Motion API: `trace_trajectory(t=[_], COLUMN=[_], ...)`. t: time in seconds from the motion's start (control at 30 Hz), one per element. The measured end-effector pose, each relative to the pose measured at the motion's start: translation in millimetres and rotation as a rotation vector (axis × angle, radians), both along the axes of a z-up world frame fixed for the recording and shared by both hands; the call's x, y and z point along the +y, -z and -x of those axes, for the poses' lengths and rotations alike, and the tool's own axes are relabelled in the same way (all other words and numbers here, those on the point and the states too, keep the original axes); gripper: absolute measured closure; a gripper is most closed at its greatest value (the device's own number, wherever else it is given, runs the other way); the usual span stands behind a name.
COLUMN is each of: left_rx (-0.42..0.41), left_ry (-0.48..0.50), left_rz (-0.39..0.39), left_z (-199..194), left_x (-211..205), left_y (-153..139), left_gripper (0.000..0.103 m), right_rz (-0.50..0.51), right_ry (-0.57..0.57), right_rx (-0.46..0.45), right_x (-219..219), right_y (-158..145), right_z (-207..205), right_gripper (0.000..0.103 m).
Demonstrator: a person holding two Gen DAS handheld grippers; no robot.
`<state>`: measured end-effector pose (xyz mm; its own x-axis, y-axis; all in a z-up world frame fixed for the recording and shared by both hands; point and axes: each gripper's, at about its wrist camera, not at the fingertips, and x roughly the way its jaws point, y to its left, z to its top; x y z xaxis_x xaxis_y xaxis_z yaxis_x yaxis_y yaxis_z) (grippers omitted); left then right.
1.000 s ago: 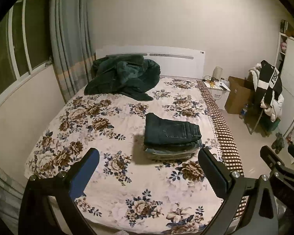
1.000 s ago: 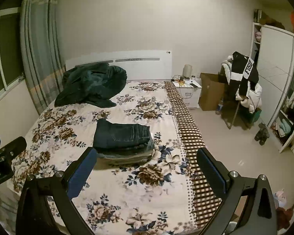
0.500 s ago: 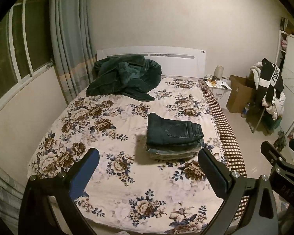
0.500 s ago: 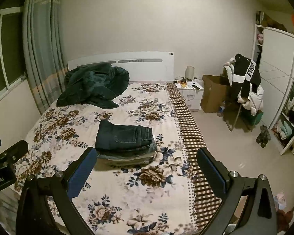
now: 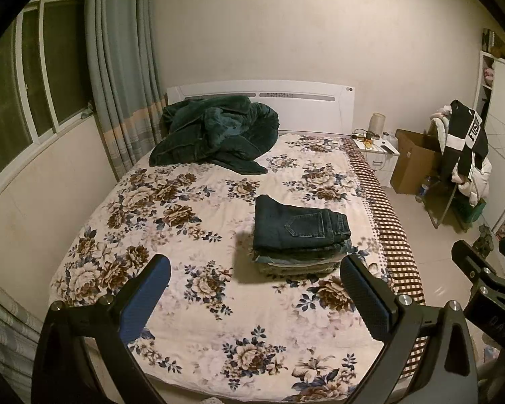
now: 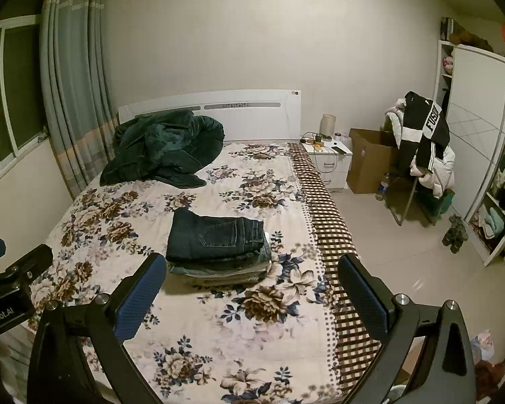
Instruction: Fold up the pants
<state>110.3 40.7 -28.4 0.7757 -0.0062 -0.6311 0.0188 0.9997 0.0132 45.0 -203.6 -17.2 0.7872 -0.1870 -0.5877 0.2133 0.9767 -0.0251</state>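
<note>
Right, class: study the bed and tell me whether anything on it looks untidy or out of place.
The folded pants sit in a neat stack on the floral bedspread. The one untidy thing is the dark green blanket, heaped and crumpled against the headboard rather than spread or folded. Both grippers, left and right, are open and empty.

Both cameras drift up and back a touch, so the folded pants (image 5: 299,230) sit slightly lower in each view. The right hand-held gripper (image 5: 481,286) slides a little lower at the left view's edge.
</note>
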Motion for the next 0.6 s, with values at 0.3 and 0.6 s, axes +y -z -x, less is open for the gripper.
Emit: trace_trajectory(t=[0.3, 0.6], left_rx=[0.005, 0.011], left_ry=[-0.005, 0.0], left_rz=[-0.005, -0.011], left_z=[1.4, 0.3], left_x=[0.6, 3.7], left_y=[-1.4, -2.6], left_gripper=[0.0, 0.0], right_rz=[-0.004, -0.007], right_ry=[-0.016, -0.018], right_rx=[0.011, 0.01], right_x=[3.0, 6.1], right_y=[1.0, 2.1], right_z=[-3.9, -4.0], right_gripper=[0.0, 0.0])
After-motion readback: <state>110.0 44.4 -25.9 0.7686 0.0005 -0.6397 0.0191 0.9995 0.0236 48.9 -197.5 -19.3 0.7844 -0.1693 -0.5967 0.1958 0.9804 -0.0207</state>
